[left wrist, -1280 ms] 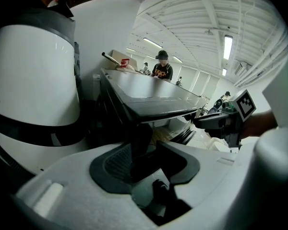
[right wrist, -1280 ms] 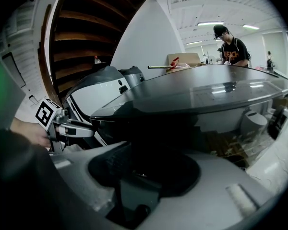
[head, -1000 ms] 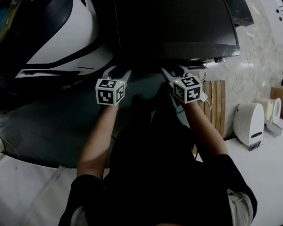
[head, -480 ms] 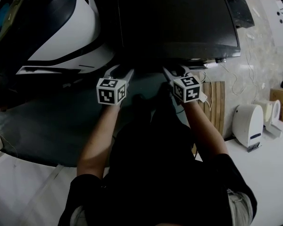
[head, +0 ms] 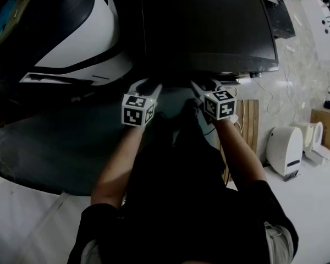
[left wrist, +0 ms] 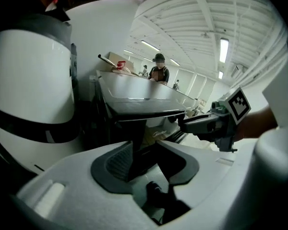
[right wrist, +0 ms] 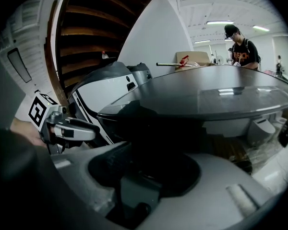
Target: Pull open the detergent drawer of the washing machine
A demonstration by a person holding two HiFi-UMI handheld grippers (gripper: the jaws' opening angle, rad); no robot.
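The dark washing machine [head: 209,26] fills the top middle of the head view, its front face in shadow, so I cannot make out the detergent drawer. My left gripper [head: 147,84] sits at the machine's front edge near its left corner. In the left gripper view its jaws [left wrist: 144,152] have just been closing. The machine's dark corner edge [left wrist: 134,143] shows in the gap, and the pads do not press on it. My right gripper [head: 206,83] is beside it, further right along the same edge. Its jaws [right wrist: 151,162] are open around the dark front.
A rounded white and black appliance [head: 71,37] stands close on the left. A slatted wooden board [head: 247,125], a small white device [head: 283,147] and cables lie on the floor at right. A dark mat [head: 55,142] is underfoot. A person [left wrist: 159,72] stands behind the machine.
The head view has slid slightly, so everything sits a little further right. Both grippers stay at the machine's front edge.
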